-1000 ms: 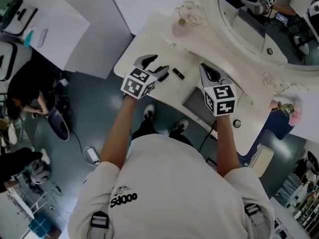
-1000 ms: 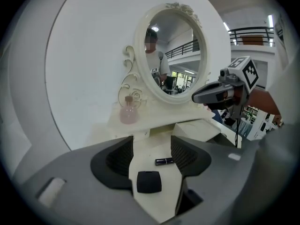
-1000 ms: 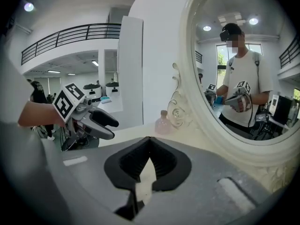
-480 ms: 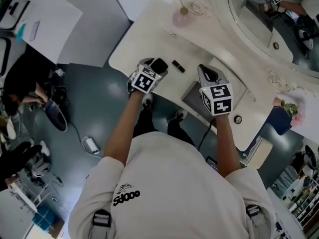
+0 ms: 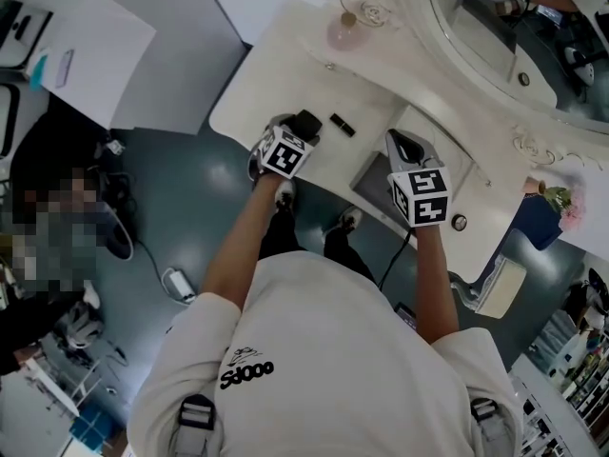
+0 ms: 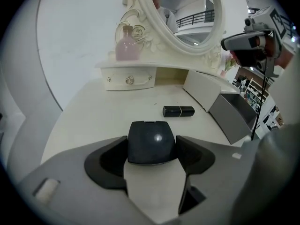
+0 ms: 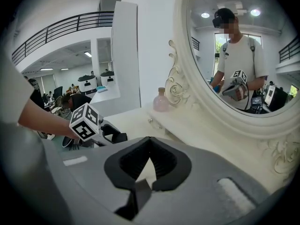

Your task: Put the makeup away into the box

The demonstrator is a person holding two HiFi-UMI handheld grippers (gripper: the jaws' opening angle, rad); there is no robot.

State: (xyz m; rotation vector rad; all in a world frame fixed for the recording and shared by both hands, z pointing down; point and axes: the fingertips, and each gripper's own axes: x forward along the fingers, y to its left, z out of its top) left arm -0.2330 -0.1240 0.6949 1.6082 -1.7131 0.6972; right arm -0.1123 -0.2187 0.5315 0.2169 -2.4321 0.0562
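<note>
A black compact (image 6: 151,142) lies flat on the cream dressing table (image 6: 93,116). My left gripper (image 6: 152,145) is down around it, its jaws closing and both pads against the compact's sides. From the head view the left gripper (image 5: 303,129) sits near the table's front edge. A black lipstick (image 6: 178,111) lies just beyond, also seen from above as the lipstick (image 5: 342,126). The grey open box (image 6: 236,118) stands to the right. My right gripper (image 5: 404,143) hovers over the box (image 5: 373,187), shut and empty, its jaws (image 7: 149,165) meeting.
A pink perfume bottle (image 6: 127,49) stands on a small drawer shelf (image 6: 129,78) under the oval mirror (image 6: 187,13). The box's white lid (image 6: 201,89) leans up behind it. The table's curved front edge (image 5: 238,146) is close to my left gripper.
My left gripper has come down onto the table and its jaws now flank the compact. The right gripper has sunk a little over the box.
</note>
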